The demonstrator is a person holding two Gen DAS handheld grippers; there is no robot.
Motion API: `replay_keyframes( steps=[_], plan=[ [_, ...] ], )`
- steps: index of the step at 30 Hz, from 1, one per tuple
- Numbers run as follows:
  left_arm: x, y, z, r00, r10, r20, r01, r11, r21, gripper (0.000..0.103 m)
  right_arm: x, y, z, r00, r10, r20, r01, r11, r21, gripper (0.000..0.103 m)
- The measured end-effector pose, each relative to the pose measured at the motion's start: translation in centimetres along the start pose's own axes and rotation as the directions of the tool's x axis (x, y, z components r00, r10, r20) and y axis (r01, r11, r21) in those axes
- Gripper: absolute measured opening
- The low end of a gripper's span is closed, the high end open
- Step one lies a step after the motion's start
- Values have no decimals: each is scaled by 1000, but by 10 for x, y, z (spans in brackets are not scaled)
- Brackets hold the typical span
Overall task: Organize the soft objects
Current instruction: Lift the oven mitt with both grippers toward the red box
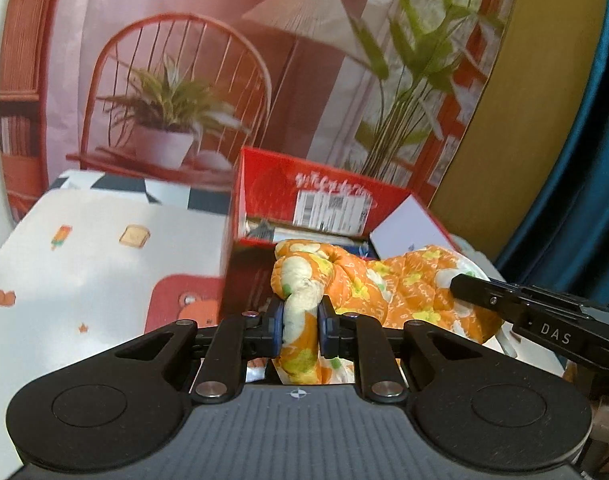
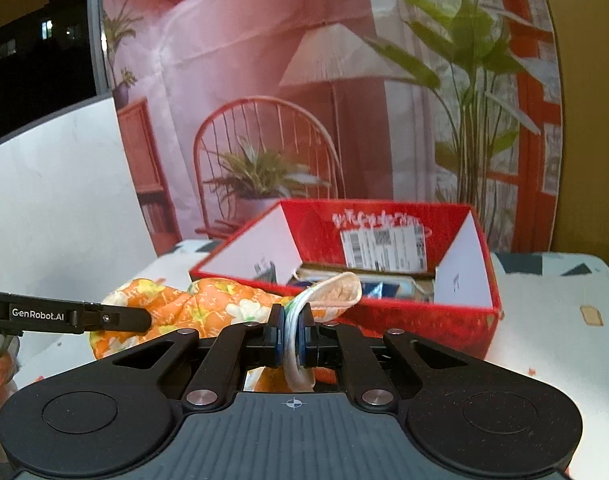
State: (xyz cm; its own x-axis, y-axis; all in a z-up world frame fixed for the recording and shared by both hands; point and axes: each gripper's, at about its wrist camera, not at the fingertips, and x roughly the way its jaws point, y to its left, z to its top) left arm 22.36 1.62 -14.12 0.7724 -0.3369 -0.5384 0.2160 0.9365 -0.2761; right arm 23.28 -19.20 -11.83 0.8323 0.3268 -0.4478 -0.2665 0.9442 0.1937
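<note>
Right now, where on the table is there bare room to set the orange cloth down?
Free: the printed tablecloth left of the red box, and the stretch right of the box in the right wrist view. Crowded: the box already holds items, and its front edge is taken by the orange cloth, clamped by the left gripper and right gripper.

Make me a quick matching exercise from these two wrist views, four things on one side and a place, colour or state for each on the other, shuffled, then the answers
Things:
1. left claw
2. right claw
3. red box
4. tablecloth

Descriptions:
A. open-topped, shipping label inside
B. shut on a thick bunched fold of the orange floral cloth
C. white, with cartoon prints
D. shut on the cloth's white edge trim

Pairs: 1-B, 2-D, 3-A, 4-C
</note>
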Motion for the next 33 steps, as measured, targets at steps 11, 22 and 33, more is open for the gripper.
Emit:
replay_keyframes(
  steps=[11, 22, 33],
  plan=[
    [-4, -10, 22, 997, -1, 75, -3, 999, 53, 17, -3, 0, 21, 999, 9, 49, -9, 1000, -9, 6],
    [55, -32, 94, 987, 35, 158, -64, 981, 183, 17, 47, -35, 82, 999, -39, 38, 42, 995, -88, 6],
    [161, -41, 123, 995, 100, 1, -97, 964, 246, 17, 139, -79, 110, 987, -117, -107, 107, 989, -100, 6]
  ],
)
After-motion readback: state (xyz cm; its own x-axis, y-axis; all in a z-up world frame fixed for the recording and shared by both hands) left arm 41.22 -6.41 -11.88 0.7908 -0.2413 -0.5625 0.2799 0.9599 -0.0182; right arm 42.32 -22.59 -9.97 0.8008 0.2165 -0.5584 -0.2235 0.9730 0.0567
